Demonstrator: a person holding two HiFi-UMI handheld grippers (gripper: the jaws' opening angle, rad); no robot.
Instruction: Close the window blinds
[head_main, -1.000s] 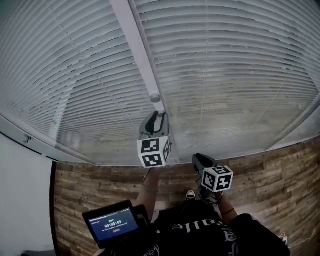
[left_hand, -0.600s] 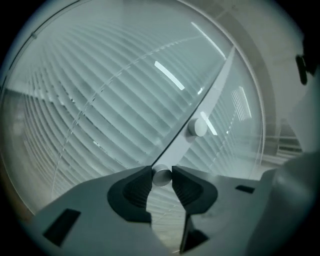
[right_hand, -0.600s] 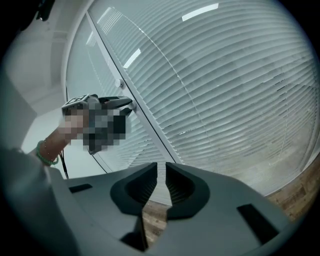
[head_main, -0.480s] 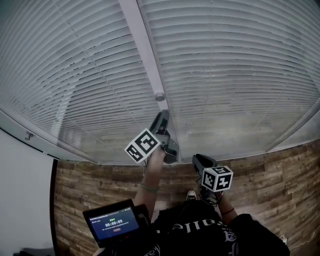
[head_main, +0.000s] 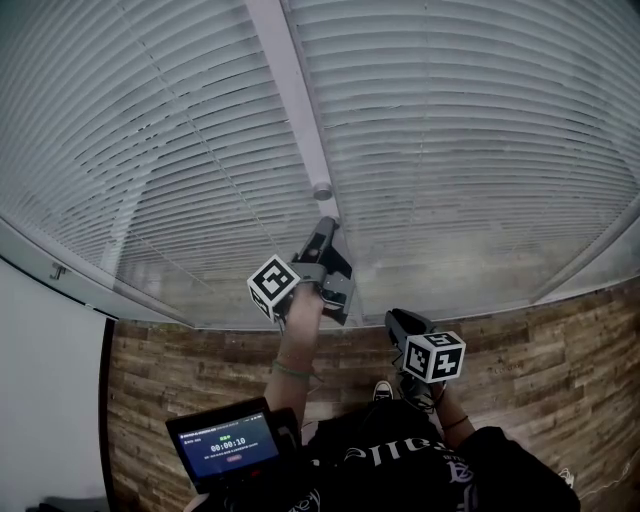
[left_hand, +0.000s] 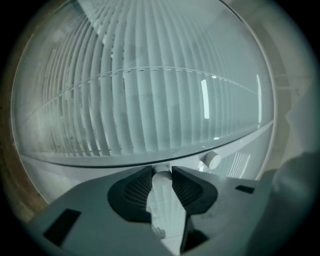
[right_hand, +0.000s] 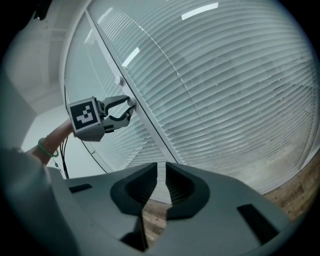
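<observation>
Now the left claw is sitting rolled over compared with a second ago. Its marker cube, which was showing directly beneath the jaws in the head view, is swung out to the left. The claw itself is keeping to the same spot on the white frame bar. The right claw is hanging where it was, low and close to the person's body, above the wooden floor.

The left claw's jaws are clamping a small round white knob on that bar, with one dark pad pressing on each side of it. A second knob is sticking out of the bar just above it, untouched. The right claw's jaws are standing a narrow gap apart with nothing between them, pointing toward the lower part of the window.

The window blinds are covering the panes on either side of the bar, the left blind and the right blind. Their horizontal slats are lying tilted with thin dark gaps between them. A faint wood-grain pattern is showing across the lower part of the right one. Whether the tilt of the slats is changing cannot be told.
</observation>
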